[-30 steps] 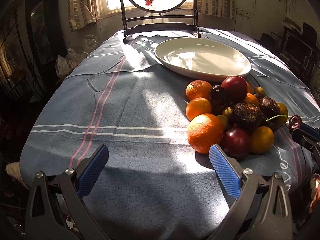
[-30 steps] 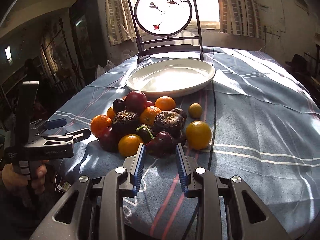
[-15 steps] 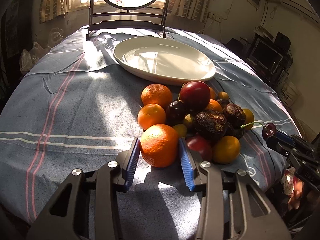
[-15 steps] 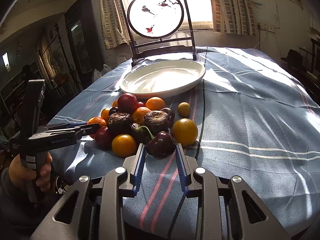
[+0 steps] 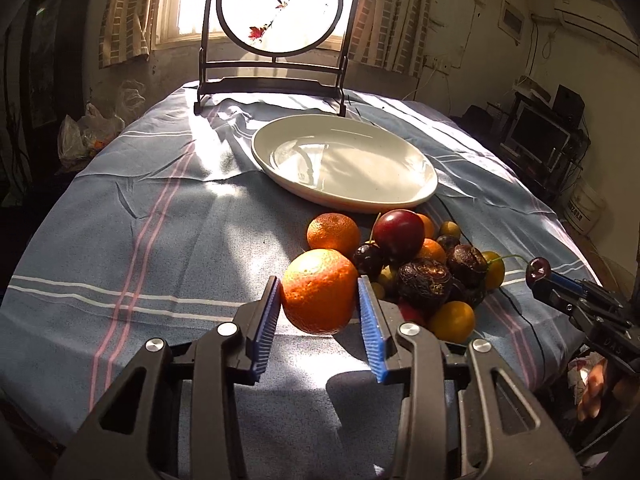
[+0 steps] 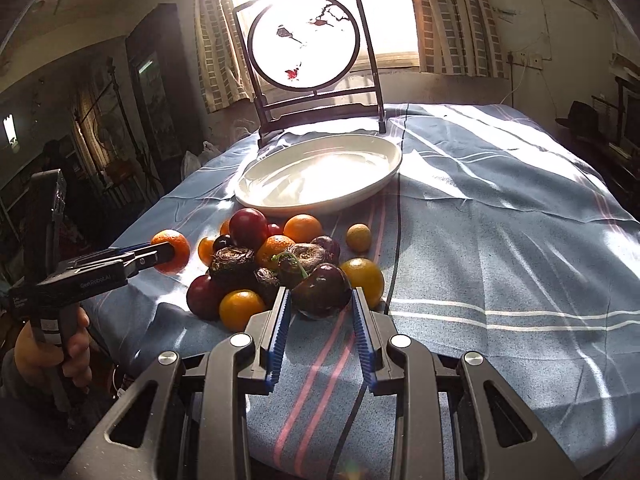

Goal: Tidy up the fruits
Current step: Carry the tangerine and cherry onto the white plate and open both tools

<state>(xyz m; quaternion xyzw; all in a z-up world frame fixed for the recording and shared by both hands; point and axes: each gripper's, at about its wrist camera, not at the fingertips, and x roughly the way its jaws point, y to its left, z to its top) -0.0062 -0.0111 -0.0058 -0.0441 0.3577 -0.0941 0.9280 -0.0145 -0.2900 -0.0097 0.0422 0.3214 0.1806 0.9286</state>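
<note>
The left tool (image 5: 318,300) pinched an orange (image 5: 319,291), its jaws having just closed on it. The right tool (image 6: 318,300) pinched a dark plum (image 6: 322,290), likely both bound for the white plate (image 5: 416,196) at the bench's far side.

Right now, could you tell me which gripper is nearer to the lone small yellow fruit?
Right. The right gripper sits just short of the yellow fruit; the left gripper is across the pile.

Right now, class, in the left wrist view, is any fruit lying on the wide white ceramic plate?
No: the wide white ceramic plate holds nothing, and the pile of fruit lies on the blue striped tablecloth in front of it.
</note>
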